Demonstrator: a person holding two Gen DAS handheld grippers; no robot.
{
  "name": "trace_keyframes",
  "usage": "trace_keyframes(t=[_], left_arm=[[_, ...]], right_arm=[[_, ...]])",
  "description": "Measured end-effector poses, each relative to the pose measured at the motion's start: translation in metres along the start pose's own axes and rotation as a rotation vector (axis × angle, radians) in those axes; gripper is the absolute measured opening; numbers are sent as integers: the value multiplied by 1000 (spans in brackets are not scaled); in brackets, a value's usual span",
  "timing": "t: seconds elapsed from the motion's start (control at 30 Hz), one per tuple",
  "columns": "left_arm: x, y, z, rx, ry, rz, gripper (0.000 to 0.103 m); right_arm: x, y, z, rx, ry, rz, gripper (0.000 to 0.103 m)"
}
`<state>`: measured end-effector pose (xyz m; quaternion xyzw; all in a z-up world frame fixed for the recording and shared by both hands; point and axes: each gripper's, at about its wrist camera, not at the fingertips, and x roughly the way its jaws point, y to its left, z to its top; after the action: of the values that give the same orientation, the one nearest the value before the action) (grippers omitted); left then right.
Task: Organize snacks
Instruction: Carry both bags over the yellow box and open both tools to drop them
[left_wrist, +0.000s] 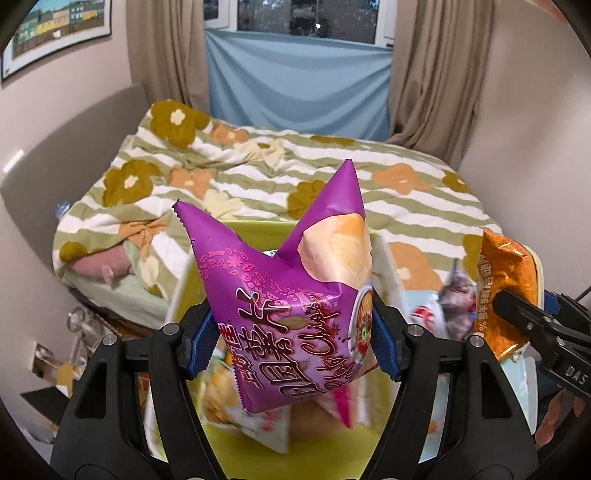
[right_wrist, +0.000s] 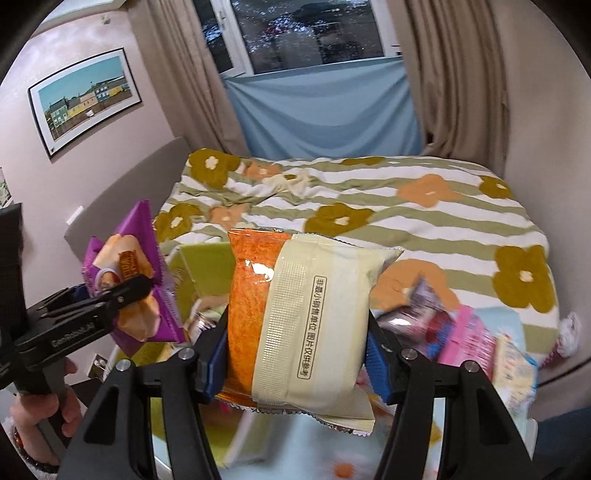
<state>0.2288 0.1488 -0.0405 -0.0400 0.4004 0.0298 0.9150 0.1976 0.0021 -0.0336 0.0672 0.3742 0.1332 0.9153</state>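
My left gripper (left_wrist: 293, 339) is shut on a purple chips bag (left_wrist: 291, 295) and holds it up above a yellow-green bin (left_wrist: 258, 454) with other snack packs in it. The same bag shows at the left of the right wrist view (right_wrist: 129, 273). My right gripper (right_wrist: 295, 354) is shut on an orange and cream snack bag (right_wrist: 295, 317), held in the air. That bag shows at the right edge of the left wrist view (left_wrist: 506, 291), with the right gripper's fingers (left_wrist: 524, 317) on it.
A bed with a striped flower quilt (right_wrist: 369, 199) lies beyond. Several loose snack packs (right_wrist: 465, 332) lie to the right, on a light blue surface (right_wrist: 317, 443). A window with a blue cloth (left_wrist: 295, 81) and curtains stands behind the bed.
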Motion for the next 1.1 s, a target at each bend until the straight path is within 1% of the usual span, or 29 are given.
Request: trace_keyframes(t=[0.1,0.2,0.23,0.27,0.3,0.47,0.67,0.77,0.9,1.0,1.1], left_arm=[[29,21,10,10,51,-18,69],[57,33,14,26,105,-46,74],[64,35,15,29,122,-57,84],[73,36,15,33,142,-69,97],[82,38,15,38,159,-69,103],[94,44,6,58,182,-70,103],[82,53,-12,24,192,-91,103],[72,56,-18,22,184,-71,103],[59,64,-24,-13,183,-53,103],[55,69,-24,-33,178,-43,103],[55,71,-23,-32,170,-15,103]], right_arm=[[24,19,10,1,17,9,57],[43,34,15,14,36,11,57],[49,39,15,18,44,10,57],[57,43,16,21,54,7,57],[63,45,16,24,63,5,57],[85,52,14,45,103,-20,57],[92,53,9,41,124,-56,57],[93,54,11,36,132,-48,57],[97,59,20,13,142,-26,57],[108,63,32,-7,156,-11,58],[125,62,41,-19,168,-11,59]])
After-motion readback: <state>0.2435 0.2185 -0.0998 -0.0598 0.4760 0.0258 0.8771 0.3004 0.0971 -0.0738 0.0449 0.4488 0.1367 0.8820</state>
